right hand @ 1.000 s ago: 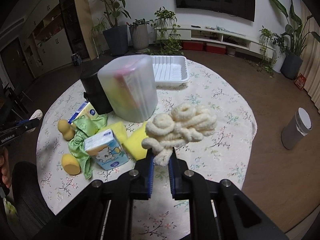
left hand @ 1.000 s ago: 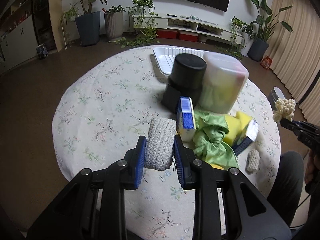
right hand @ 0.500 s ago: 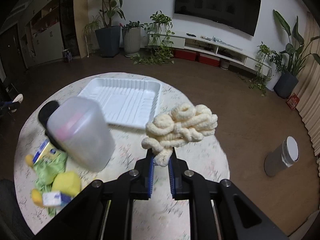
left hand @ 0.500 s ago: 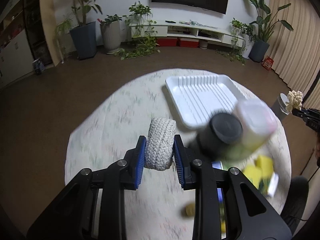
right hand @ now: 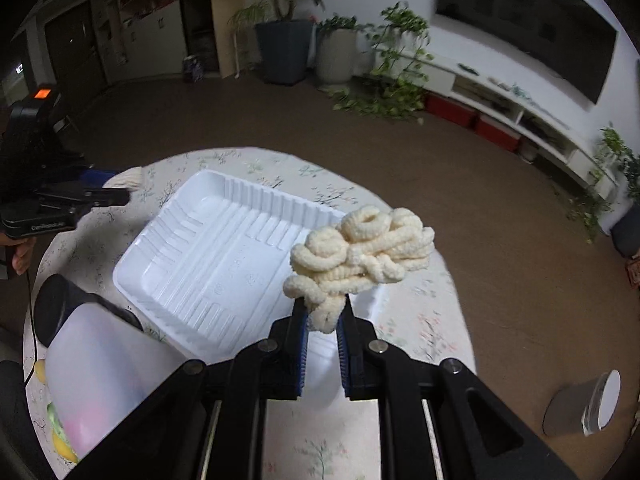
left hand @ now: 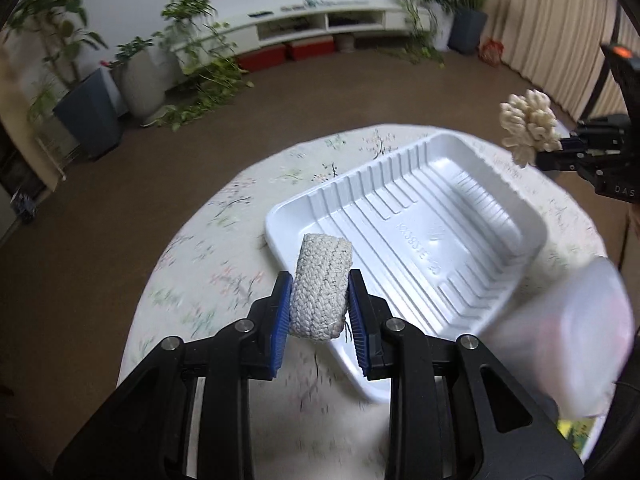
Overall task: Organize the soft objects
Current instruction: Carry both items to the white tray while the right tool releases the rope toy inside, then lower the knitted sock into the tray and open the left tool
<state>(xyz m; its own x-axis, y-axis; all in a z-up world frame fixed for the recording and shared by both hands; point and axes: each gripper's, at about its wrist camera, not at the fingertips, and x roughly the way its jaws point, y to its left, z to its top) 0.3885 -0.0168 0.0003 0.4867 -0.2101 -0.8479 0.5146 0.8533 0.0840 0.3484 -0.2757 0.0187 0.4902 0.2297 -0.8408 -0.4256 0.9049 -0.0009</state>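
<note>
Left wrist view: my left tool (left hand: 320, 312) is gripping a grey woven rope roll (left hand: 320, 286) above the white ribbed plastic tray (left hand: 420, 240); my right tool (right hand: 322, 328) is gripping a cream chenille yarn bundle (right hand: 360, 252) over the flowered desk (right hand: 420, 320).

**Dim room, bright tray, strong fisheye bend**

Both views are dim, with dark round corners. The white tray (left hand: 432, 216) shines brightest, without hard shadows. The frosted container (left hand: 568, 340) at the lower right and the tablecloth (left hand: 200, 272) look blurred. Edges bend strongly.

Round floral-cloth table (left hand: 224, 240); white tray (left hand: 404, 240) on it
</note>
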